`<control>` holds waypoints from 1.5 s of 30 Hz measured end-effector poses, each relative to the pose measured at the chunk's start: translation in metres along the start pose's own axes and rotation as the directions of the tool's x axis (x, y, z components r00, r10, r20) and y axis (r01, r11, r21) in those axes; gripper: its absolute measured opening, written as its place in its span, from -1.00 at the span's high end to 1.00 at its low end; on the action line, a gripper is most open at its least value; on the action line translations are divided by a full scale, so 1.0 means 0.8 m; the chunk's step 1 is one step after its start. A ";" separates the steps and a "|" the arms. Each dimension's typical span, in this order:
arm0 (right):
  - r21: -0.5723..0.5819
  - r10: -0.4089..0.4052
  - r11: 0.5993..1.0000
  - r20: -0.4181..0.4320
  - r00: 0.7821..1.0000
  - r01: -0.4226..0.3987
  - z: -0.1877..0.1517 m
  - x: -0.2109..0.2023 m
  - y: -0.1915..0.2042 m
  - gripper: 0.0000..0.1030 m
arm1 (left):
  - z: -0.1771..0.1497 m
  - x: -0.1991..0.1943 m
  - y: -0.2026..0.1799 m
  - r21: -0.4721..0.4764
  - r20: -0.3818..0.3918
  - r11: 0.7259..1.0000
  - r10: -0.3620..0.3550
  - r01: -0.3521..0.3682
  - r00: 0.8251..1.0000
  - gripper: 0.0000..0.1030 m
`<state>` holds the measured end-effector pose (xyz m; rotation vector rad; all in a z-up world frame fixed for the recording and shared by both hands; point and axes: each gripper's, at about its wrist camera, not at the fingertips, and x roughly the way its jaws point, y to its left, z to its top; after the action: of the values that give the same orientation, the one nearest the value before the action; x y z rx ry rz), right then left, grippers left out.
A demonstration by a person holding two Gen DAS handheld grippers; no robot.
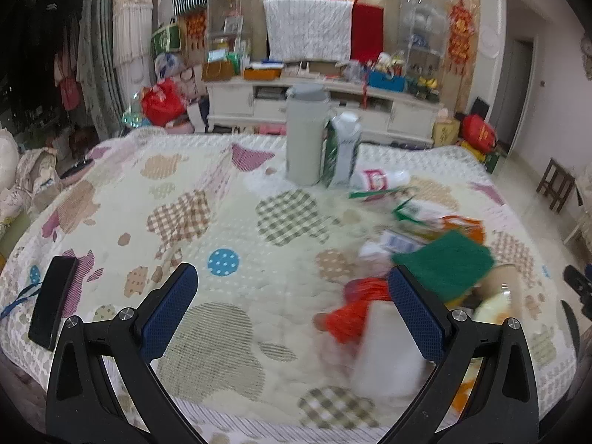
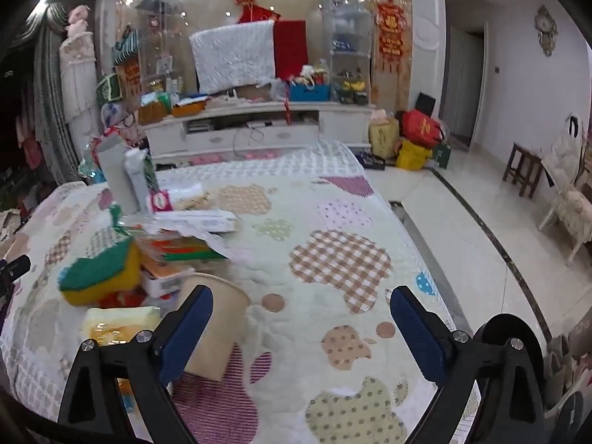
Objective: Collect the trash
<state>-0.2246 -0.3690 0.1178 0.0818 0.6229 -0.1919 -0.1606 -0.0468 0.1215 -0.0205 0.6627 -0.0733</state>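
Note:
A heap of trash lies on a quilt-covered table: a green-and-yellow sponge (image 1: 446, 264) (image 2: 98, 272), a red-orange wrapper (image 1: 351, 316), flat cartons and papers (image 2: 196, 222), a yellow packet (image 2: 118, 320) and a tan paper cup (image 2: 216, 327). A grey bin (image 1: 305, 135) (image 2: 116, 177) stands upright at the back with a white-green carton (image 1: 342, 150) beside it. My left gripper (image 1: 292, 288) is open, the trash just right of it. My right gripper (image 2: 301, 309) is open, the cup by its left finger (image 2: 192, 327).
A black phone (image 1: 53, 305) lies at the table's left edge. A patchwork quilt (image 2: 333, 259) covers the table. A white TV cabinet (image 2: 259, 125) stands behind. Tiled floor, a stool (image 2: 523, 166) and a chair (image 2: 569, 199) are to the right.

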 end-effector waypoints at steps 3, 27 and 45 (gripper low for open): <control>-0.001 0.013 1.000 0.038 0.999 -0.013 0.002 -0.019 0.012 -0.85 | -0.003 -0.024 -0.013 -0.001 0.049 1.000 -0.012 0.012 0.999 -0.99; -0.005 0.036 0.999 0.146 0.989 -0.036 0.003 -0.063 0.032 -0.86 | -0.025 -0.059 -0.053 0.018 0.129 0.997 -0.071 0.070 0.989 -0.99; -0.016 0.043 0.999 0.148 0.988 -0.041 0.002 -0.060 0.036 -0.86 | -0.026 -0.057 -0.053 0.015 0.123 0.997 -0.077 0.076 0.989 -0.99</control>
<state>-0.2563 -0.3338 0.1476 0.0674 0.4738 -0.1515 -0.2116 -0.0855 0.1349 -0.0402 0.5379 -0.1483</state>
